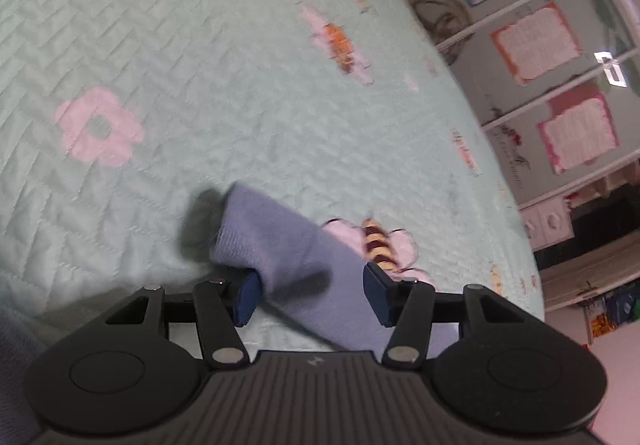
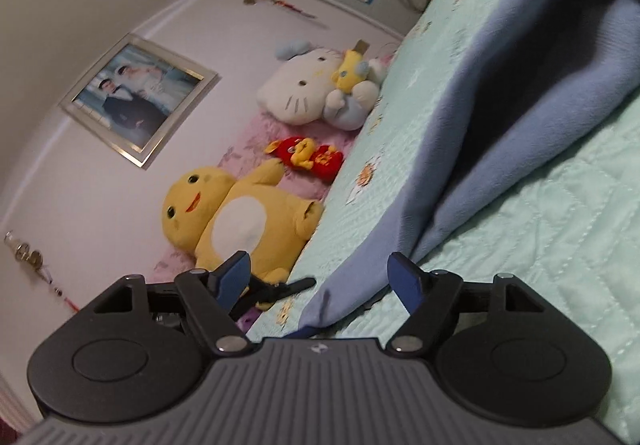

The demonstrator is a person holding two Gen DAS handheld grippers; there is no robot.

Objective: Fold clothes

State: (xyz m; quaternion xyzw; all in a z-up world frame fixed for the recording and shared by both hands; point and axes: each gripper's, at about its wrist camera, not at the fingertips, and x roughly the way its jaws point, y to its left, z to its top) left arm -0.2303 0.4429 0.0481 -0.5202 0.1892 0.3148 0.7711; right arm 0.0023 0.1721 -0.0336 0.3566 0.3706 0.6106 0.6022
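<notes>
Garment: the soft periwinkle-blue knit garment (image 2: 520, 93) is lying on the mint-green quilted bedspread (image 1: 200, 45), rumpled, one tube-like end (image 1: 272, 233) reaching toward the bed's middle.
Progress: folding is looking barely begun; no neat fold is showing.
Left gripper (image 1: 312, 295): fingers standing wide, cloth passing between them, not pinched.
Right gripper (image 2: 320, 281): fingers wide, straddling a cloth edge near the bed's edge.
Hidden: the garment's full outline is being cut off; left view is blurring.

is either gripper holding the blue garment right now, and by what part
Nothing is held. Both the left gripper and the right gripper are open, with the blue garment lying between their fingers on the bed, ungripped.
</notes>
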